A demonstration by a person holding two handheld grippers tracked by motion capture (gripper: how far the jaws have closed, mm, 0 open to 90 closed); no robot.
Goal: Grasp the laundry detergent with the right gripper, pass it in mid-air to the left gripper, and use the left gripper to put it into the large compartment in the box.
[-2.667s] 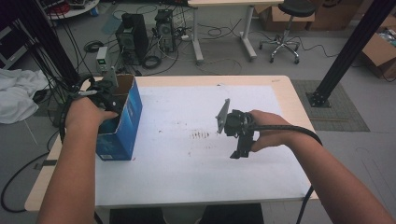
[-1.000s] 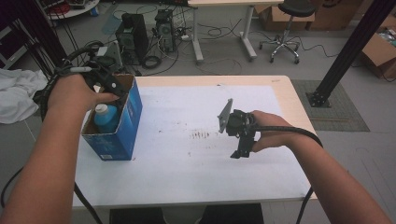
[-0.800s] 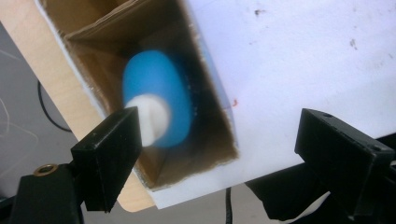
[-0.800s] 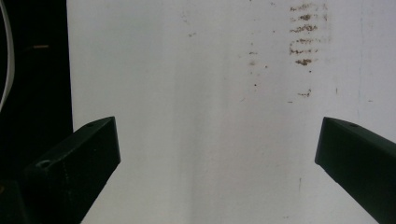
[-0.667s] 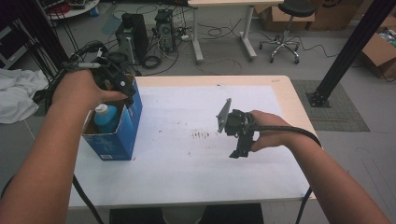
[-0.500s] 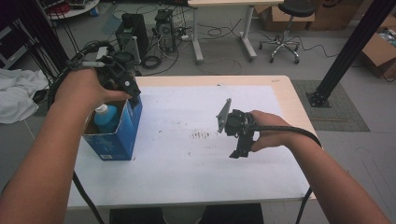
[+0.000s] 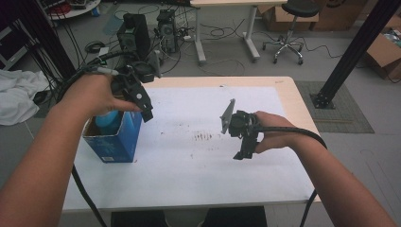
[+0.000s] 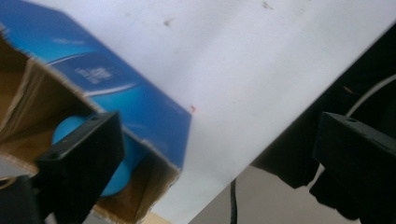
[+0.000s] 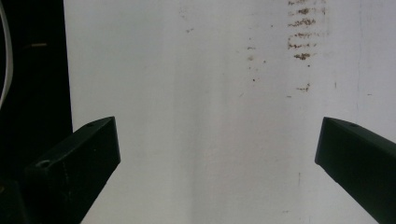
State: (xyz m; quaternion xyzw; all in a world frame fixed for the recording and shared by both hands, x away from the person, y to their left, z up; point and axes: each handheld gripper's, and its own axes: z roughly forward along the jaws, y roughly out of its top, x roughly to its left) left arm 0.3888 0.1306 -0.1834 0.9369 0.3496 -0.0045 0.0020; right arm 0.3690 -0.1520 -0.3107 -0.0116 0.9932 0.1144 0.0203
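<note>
An open blue cardboard box [image 7: 113, 142] [image 8: 107, 79] stands at the left of the white table [image 7: 189, 179]. A light blue bottle [image 7: 108, 120] [image 8: 65, 129] stands inside it. My left gripper [image 7: 142, 101] [image 8: 219, 154] hovers just above the box's right rim. Its jaws have just been opening and stand wide apart with nothing between them. My right gripper [image 7: 243, 149] [image 9: 219, 154] points down over the table right of centre, open and empty above bare white surface.
Brown smudge marks [image 7: 204, 137] [image 9: 301, 44] dot the middle of the table. Behind the table the floor holds computer towers [image 7: 135, 28], cables and an office chair [image 7: 288, 28]. A black post [image 7: 354, 52] rises at the right, and white cloth [image 7: 16, 97] lies at the left.
My left hand has moved right and slightly up, from over the box's opening to its right rim, and its jaws stand wider. The bottle stays in the box. The right hand has not moved.
</note>
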